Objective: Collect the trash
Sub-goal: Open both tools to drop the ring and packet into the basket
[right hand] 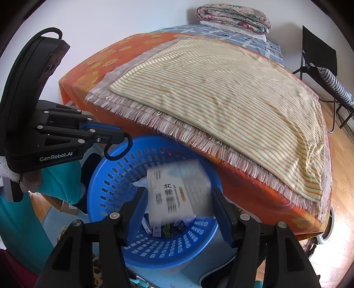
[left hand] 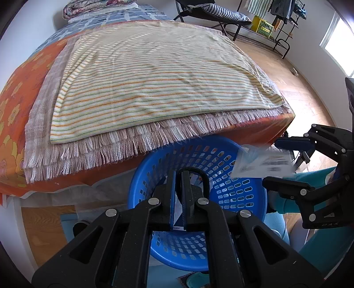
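A round blue plastic basket [right hand: 106,190] stands on the floor against the foot of the bed, with several small scraps of trash [right hand: 159,226] on its bottom. My right gripper [right hand: 179,192] hangs over it, open. A white printed packet [right hand: 177,190] shows blurred between the fingers with neither pad pressing on it. From the left wrist view, that packet [left hand: 263,164] lies between the right gripper's [left hand: 271,162] spread fingers above the basket's [left hand: 232,195] right rim. My left gripper [left hand: 178,175] is shut over the basket's middle, a black loop at its tip; its tip [right hand: 122,136] sits near the far rim.
The bed [left hand: 13,124] has an orange flowered sheet, a fringed blanket [left hand: 110,141] hanging over its edge just above the basket, and a striped towel [left hand: 154,77] on top. A folding chair [left hand: 210,13] and a clothes rack [left hand: 285,26] stand on the wooden floor beyond. Teal-clad legs [left hand: 327,243] are beside the basket.
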